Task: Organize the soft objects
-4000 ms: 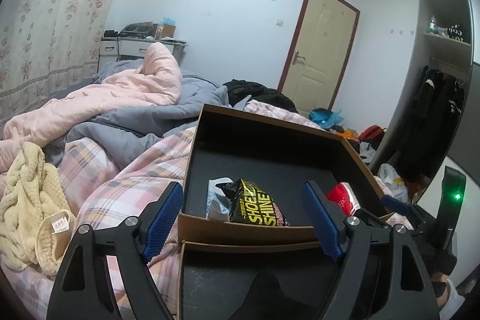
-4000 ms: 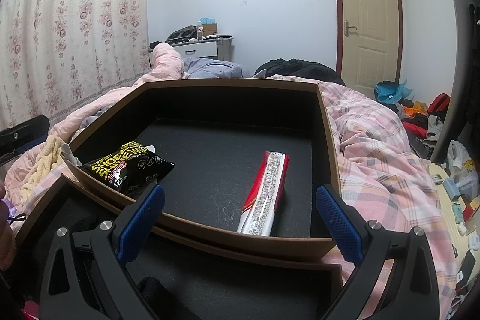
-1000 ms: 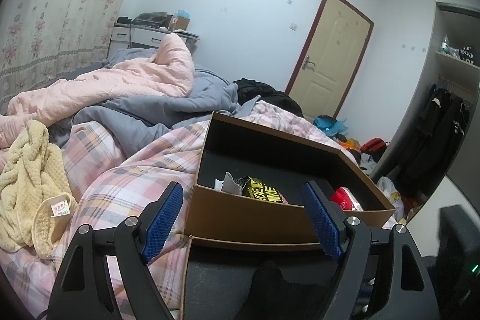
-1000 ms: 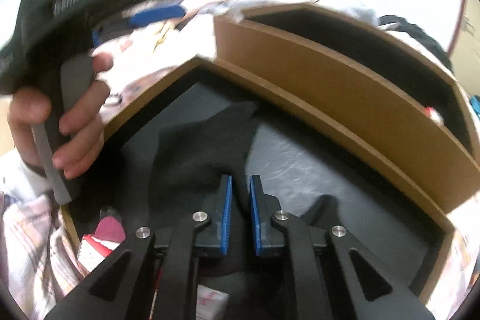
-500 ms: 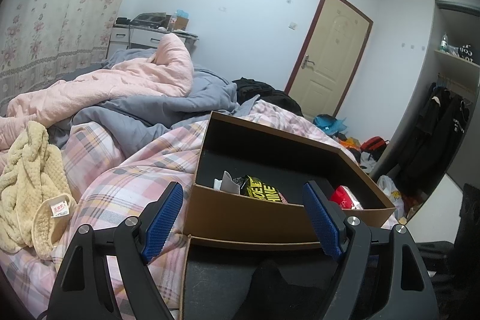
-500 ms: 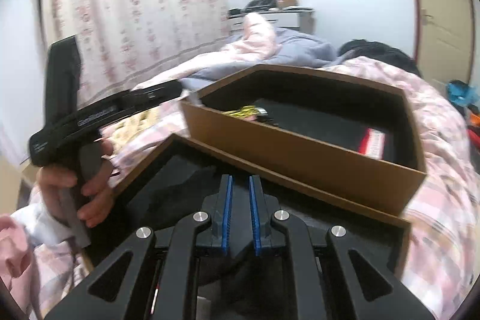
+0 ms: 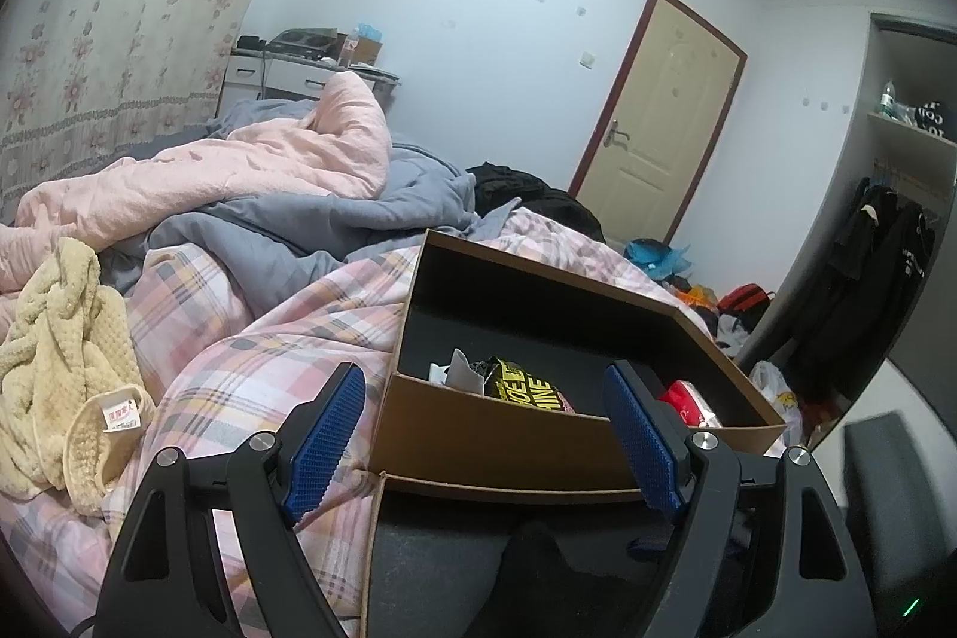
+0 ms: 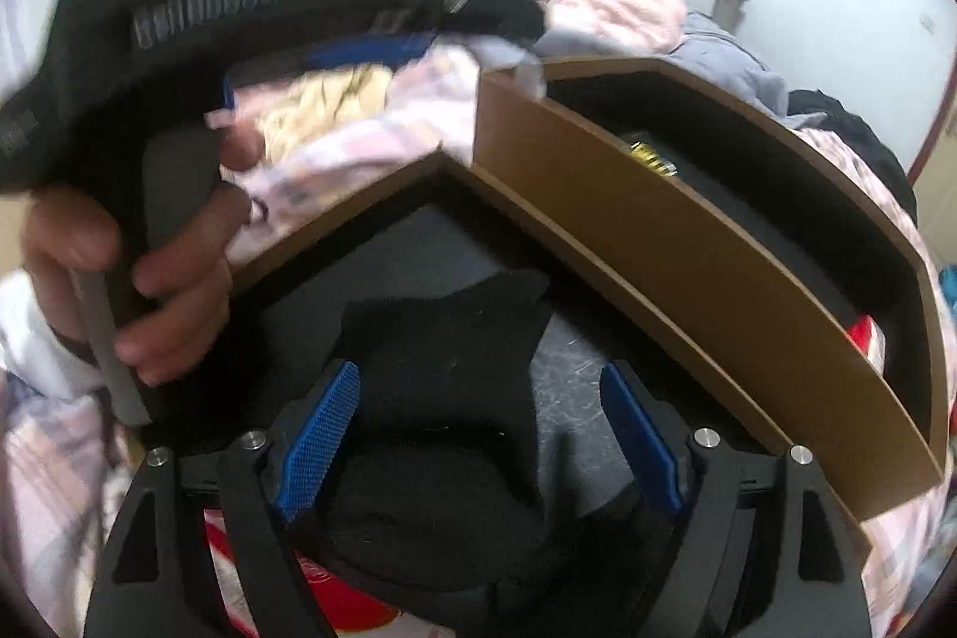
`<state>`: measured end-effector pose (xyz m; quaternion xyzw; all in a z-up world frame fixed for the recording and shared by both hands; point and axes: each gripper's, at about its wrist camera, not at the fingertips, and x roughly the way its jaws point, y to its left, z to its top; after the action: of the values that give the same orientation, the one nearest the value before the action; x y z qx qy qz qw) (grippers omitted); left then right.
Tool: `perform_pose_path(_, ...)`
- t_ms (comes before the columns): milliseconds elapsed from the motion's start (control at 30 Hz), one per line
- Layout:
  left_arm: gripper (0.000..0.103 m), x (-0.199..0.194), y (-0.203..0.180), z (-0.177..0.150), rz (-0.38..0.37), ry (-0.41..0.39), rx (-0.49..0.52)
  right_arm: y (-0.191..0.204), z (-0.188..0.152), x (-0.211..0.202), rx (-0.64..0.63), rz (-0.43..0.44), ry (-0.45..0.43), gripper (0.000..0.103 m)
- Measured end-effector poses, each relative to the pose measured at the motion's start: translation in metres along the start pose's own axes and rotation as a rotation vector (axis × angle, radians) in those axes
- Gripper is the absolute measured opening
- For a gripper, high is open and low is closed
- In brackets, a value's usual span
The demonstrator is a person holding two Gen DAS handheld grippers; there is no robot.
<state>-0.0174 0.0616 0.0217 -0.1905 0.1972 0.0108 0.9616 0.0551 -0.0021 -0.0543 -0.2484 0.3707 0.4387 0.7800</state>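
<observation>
A black soft cloth (image 8: 442, 357) lies in the near brown tray (image 8: 359, 219). My right gripper (image 8: 481, 437) hangs over it with its jaws opening; the cloth sits between the blue pads but they do not press on it. My left gripper (image 7: 483, 440) stands open and empty at the near tray's left end, with the same black cloth (image 7: 538, 566) below it. A cream fuzzy garment (image 7: 54, 369) lies on the plaid bedcover at far left.
The far tray (image 7: 538, 291) holds a black-and-yellow packet (image 7: 520, 387) and a red packet (image 7: 688, 402). A hand (image 8: 149, 279) grips the left gripper's handle at upper left. A red item (image 8: 347, 596) shows under my right gripper. Pink and grey quilts (image 7: 269, 171) are heaped behind.
My right gripper's jaws went from shut on the black cloth to wide apart, and its view swung left and tipped down into the near tray. The left gripper has kept still.
</observation>
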Motion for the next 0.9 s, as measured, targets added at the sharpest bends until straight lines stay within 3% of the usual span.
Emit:
perform_pose_path(100,0.079,0.0,0.0,0.0,0.0,-0.001,-0.002,0.01,-0.005,0.013,-0.049,-0.038,0.065,0.081)
perform_pose_path(267,0.079,0.001,-0.001,0.0,0.003,0.008,0.0,0.004,-0.013,0.009,-0.027,-0.016,0.054,0.078)
perform_pose_path(333,0.079,0.001,0.0,0.0,0.002,0.011,0.0,-0.007,-0.018,0.009,0.032,0.039,0.05,0.066)
perform_pose_path(433,0.079,0.0,-0.001,0.001,0.004,0.015,0.003,-0.017,-0.027,0.001,0.077,0.019,0.024,0.048)
perform_pose_path(633,0.079,0.001,-0.001,0.0,0.004,0.014,0.002,-0.04,-0.04,-0.011,0.179,-0.044,-0.026,0.02)
perform_pose_path(767,0.079,0.001,-0.001,0.0,0.004,0.013,0.003,-0.043,-0.046,-0.026,0.201,-0.054,-0.082,0.014)
perform_pose_path(900,0.079,0.001,-0.002,0.0,0.005,0.013,0.003,-0.051,-0.045,-0.044,0.288,0.037,-0.194,0.013)
